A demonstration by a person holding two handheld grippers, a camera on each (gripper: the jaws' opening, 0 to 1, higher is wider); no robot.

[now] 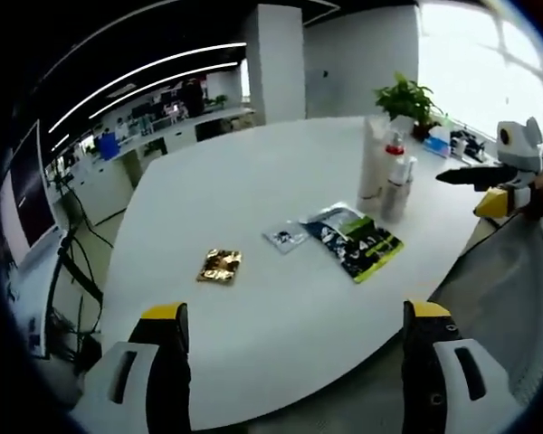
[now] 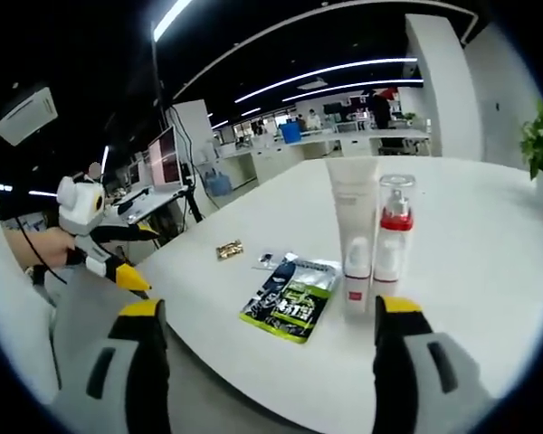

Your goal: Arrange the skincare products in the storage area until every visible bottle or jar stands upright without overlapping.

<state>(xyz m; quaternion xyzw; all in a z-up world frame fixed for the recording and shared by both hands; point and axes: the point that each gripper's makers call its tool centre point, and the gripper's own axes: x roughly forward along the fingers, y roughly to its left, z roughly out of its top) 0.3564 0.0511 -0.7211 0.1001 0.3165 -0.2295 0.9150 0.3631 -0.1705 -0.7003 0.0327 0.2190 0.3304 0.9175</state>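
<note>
A tall white tube, a small white bottle and a clear red-pump bottle stand upright, clustered together on the white worktop.

A potted plant stands on the white table.
</note>
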